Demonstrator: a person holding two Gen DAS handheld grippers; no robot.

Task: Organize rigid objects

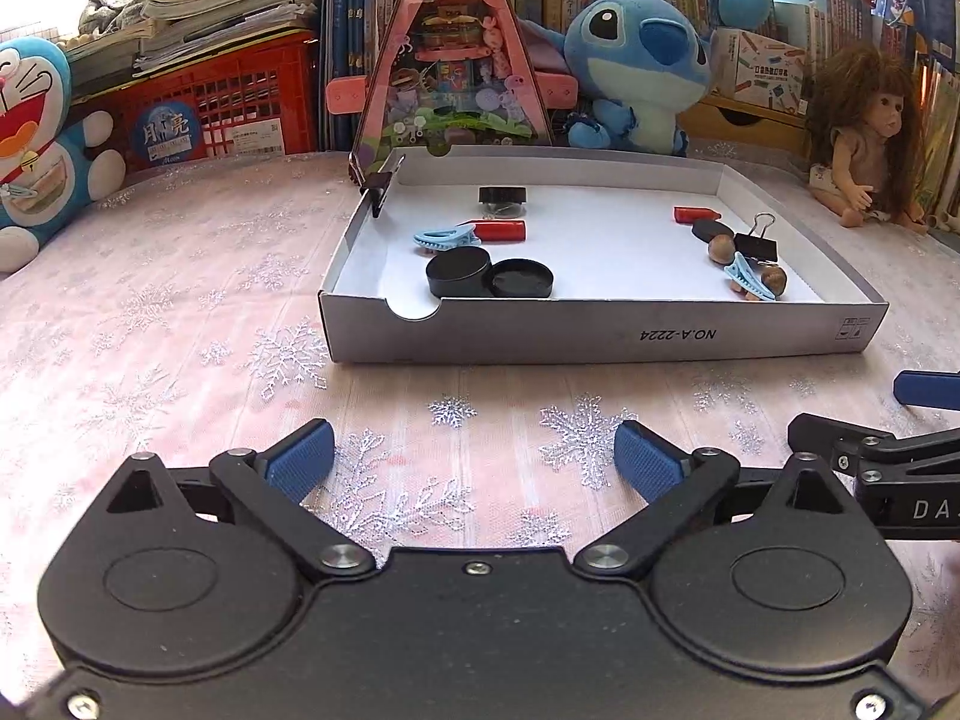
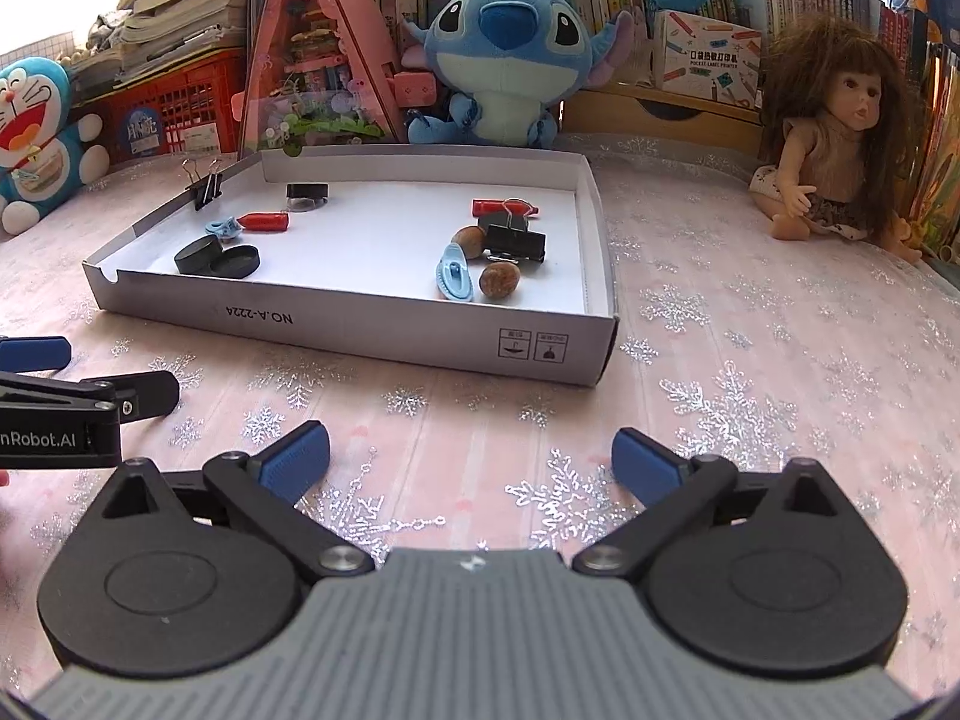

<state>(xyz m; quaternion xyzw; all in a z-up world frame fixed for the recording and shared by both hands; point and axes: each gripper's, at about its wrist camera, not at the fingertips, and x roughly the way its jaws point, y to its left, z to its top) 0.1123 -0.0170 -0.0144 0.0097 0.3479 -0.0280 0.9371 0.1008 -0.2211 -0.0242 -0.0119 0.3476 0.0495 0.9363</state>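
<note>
1. Grippers: left gripper (image 1: 474, 456) and right gripper (image 2: 471, 456) both spread wide, empty, over bare cloth.
2. Tray (image 2: 360, 330) upper centre, ahead of both.
3. Nearest right: blue clip (image 2: 454, 273), long axis pointing away.

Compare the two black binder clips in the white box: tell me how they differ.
The binder clip on the wall is clamped upright onto the left wall of the white box; the loose binder clip lies flat on the floor, right side. The first stands alone; the second sits among walnuts and a black disc. Both are black with wire handles.
</note>
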